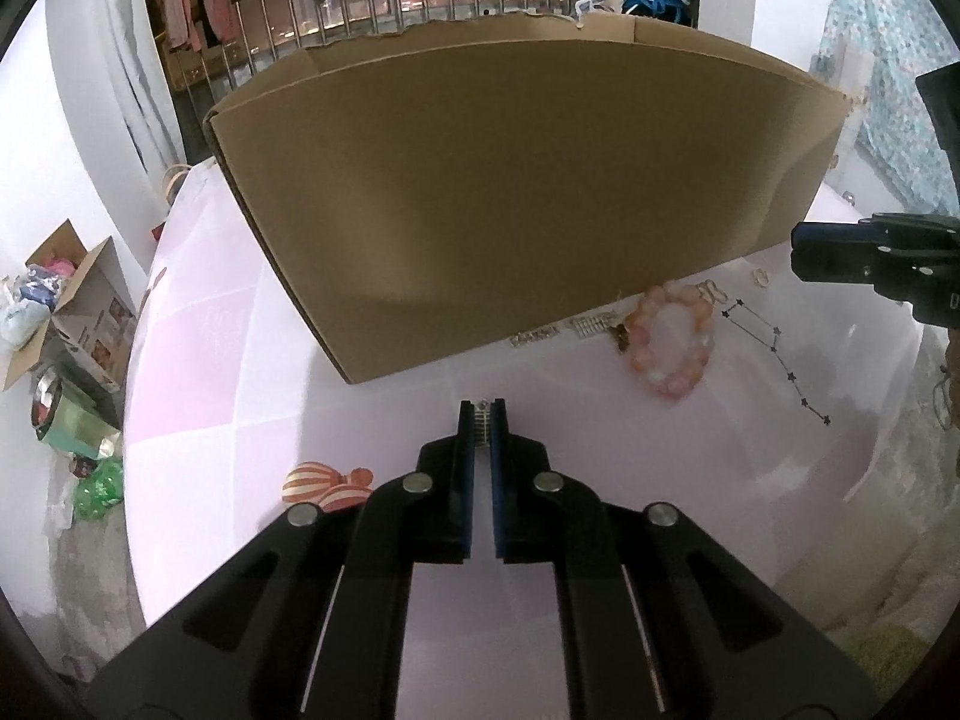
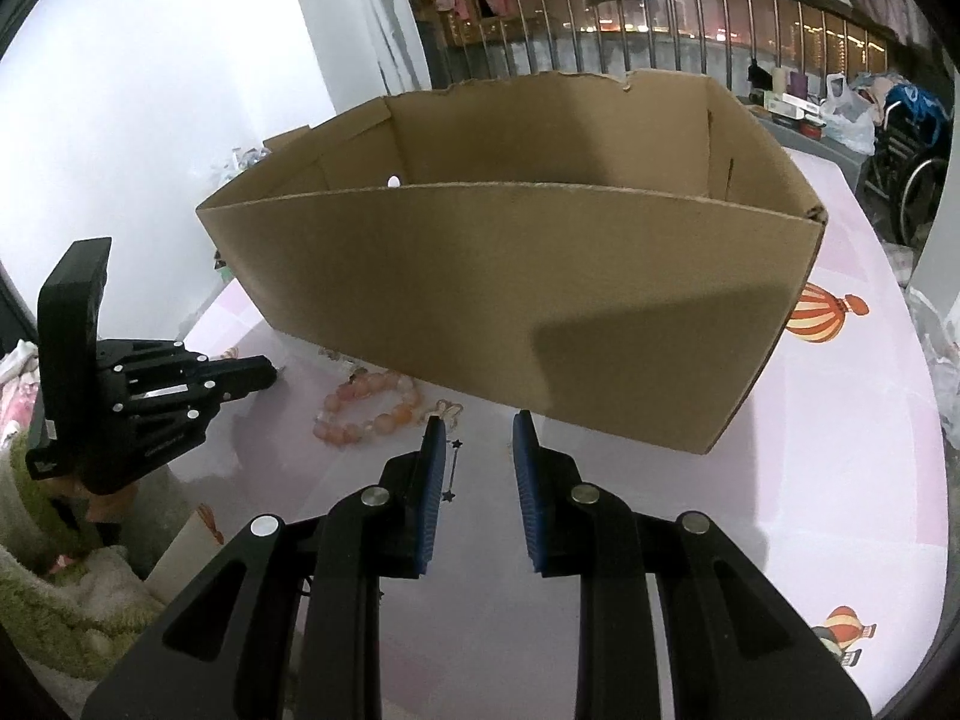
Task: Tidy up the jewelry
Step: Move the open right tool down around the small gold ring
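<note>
My left gripper (image 1: 482, 417) is shut on a small silver rhinestone piece (image 1: 482, 420), held at the fingertips just above the pink table. A pink bead bracelet (image 1: 672, 339) (image 2: 369, 411) lies in front of the cardboard box (image 1: 510, 198) (image 2: 510, 300). Beside it runs a thin chain with dark stars (image 1: 774, 348) (image 2: 453, 468). Two more silver rhinestone pieces (image 1: 591, 324) rest against the foot of the box. My right gripper (image 2: 477, 435) stands open over the table near the star chain, nothing between its fingers. The left gripper (image 2: 264, 375) also shows at the left of the right wrist view.
The open-topped box fills the middle of the round pink table (image 2: 840, 480), printed with striped balloons (image 2: 819, 315). Small rings (image 1: 761, 277) lie near the right gripper (image 1: 801, 252). A green fluffy cloth (image 2: 54, 600) hangs off the left edge. Clutter sits on the floor (image 1: 66, 324).
</note>
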Demonstrator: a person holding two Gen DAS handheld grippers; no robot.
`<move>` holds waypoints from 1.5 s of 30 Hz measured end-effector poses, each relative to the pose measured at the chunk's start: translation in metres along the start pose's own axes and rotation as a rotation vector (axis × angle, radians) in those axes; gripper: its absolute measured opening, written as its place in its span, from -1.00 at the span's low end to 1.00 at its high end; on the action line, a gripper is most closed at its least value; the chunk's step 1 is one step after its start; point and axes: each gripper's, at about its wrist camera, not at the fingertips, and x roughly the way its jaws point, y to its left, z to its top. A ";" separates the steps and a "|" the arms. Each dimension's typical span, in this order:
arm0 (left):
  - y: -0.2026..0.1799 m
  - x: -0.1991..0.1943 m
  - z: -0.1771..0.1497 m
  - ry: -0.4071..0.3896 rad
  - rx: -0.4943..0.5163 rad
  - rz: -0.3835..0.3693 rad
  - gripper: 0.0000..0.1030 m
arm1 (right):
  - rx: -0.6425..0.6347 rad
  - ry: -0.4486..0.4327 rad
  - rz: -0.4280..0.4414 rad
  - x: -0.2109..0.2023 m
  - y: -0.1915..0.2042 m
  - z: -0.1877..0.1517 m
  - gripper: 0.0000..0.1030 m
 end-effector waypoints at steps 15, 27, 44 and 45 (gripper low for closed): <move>0.011 0.001 0.007 0.058 -0.091 -0.045 -0.93 | 0.002 -0.017 -0.005 -0.001 -0.003 -0.001 -0.55; 0.009 -0.003 0.005 0.032 -0.080 -0.032 -0.93 | -0.023 -0.013 -0.033 -0.004 -0.004 -0.003 -0.55; 0.012 -0.013 0.011 0.005 -0.098 -0.014 -0.93 | -0.064 0.027 -0.060 0.017 -0.009 -0.005 -0.52; 0.012 -0.013 0.011 0.006 -0.098 -0.014 -0.93 | -0.069 0.032 -0.060 0.019 -0.008 -0.004 -0.52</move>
